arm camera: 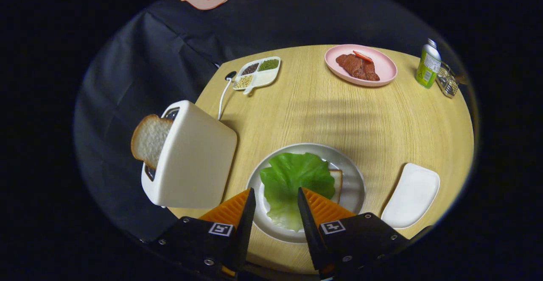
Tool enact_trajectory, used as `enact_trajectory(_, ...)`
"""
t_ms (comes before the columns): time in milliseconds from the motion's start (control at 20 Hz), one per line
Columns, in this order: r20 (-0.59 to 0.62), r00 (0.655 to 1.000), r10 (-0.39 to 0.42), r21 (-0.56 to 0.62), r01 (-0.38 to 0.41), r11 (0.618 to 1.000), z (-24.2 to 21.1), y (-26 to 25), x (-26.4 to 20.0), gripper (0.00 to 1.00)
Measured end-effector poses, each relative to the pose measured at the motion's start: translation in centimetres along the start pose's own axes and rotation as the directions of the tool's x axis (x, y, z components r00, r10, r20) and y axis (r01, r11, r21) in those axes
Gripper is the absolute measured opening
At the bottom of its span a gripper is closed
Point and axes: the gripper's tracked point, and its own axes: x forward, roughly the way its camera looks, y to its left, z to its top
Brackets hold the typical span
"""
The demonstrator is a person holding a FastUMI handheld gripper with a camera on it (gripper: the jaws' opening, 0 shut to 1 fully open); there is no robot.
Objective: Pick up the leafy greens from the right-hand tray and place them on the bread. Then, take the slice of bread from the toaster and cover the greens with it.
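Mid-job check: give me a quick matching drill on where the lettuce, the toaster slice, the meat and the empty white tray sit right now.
Things:
1. lettuce leaf
2. bread slice
3. meat
4. white tray

Places:
A. on the pink plate at the far side of the table
B. sticking out of the toaster
C. empty, beside the grey plate
D. on the bread on the grey plate, between the open jaws of the gripper

Pairs: 1-D, 2-B, 3-A, 4-C
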Motion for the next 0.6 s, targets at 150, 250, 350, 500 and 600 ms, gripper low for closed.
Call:
enact_trajectory(150,0.031,1.0,0.003,-0.031,-0.002,1.0,2.5,2.7,-2.4,0.68)
enact_trajectory(250,0.032,0.999,0.029,-0.032,-0.028,0.999,3.8,4.9,-3.6,0.75)
enact_trajectory(350,0.036,0.999,0.022,-0.052,-0.02,0.998,4.8,6.7,-4.4,0.79)
enact_trajectory(500,0.024,1.0,0.017,-0.104,-0.015,0.994,5.8,9.9,-4.9,0.82)
enact_trajectory(600,0.01,1.0,0.013,-0.116,-0.012,0.993,6.1,11.9,-4.7,0.83)
